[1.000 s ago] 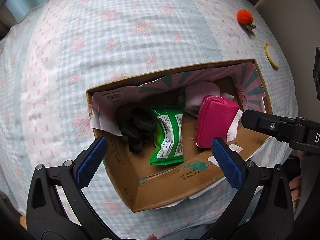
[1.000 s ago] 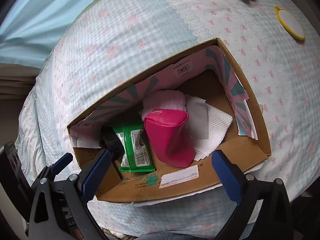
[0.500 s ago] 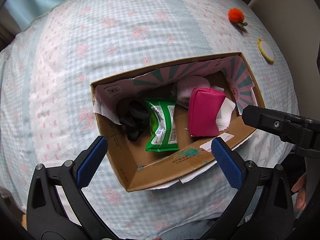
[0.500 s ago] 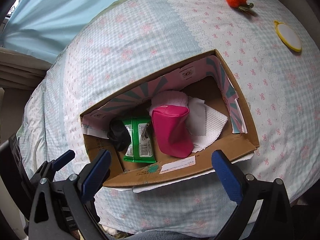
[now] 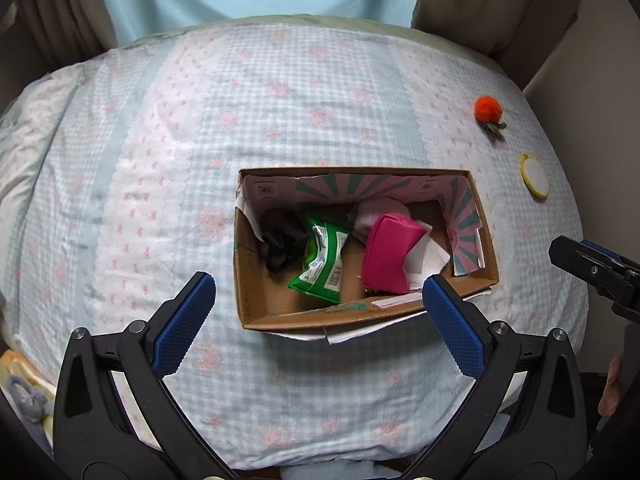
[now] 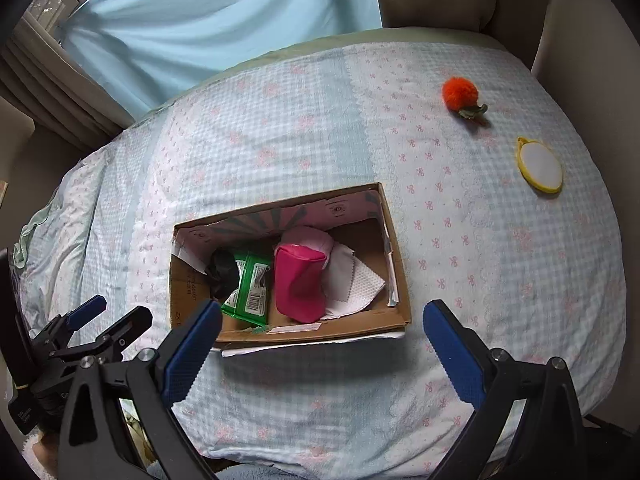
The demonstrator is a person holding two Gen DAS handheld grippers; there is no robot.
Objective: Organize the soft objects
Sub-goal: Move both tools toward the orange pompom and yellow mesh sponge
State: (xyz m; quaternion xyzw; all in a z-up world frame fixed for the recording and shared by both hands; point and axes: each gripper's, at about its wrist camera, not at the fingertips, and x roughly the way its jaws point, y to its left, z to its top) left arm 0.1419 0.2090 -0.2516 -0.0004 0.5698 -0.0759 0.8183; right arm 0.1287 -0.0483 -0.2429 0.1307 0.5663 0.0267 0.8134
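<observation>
Orange pompom (image 6: pixel 460 93) lies loose on the checked bedspread (image 6: pixel 280 140), far-right of the cardboard box (image 6: pixel 400 280); a yellow-rimmed round pad (image 6: pixel 540 165) lies just nearer, apart from it. Box holds a pink pouch (image 6: pixel 300 284), green wipes pack (image 6: pixel 250 288), dark cloth (image 6: pixel 220 272), white tissue (image 6: pixel 356 284) — packed toward its left and middle, right end bare.

Right gripper (image 6: pixel 320 344) hangs over the near bed edge, fingers wide apart, nothing between them. Left gripper (image 5: pixel 320 316) likewise spread and empty, centred on the box's near wall.

Key relation: both loose items lie ahead and to the right of both grippers, well apart from the box. The right gripper is the nearer — judged the natural one for the reach. Pompom has no clear long axis; its green leaf tag trails toward the near side. The pad is flat, likely harder to pinch.
</observation>
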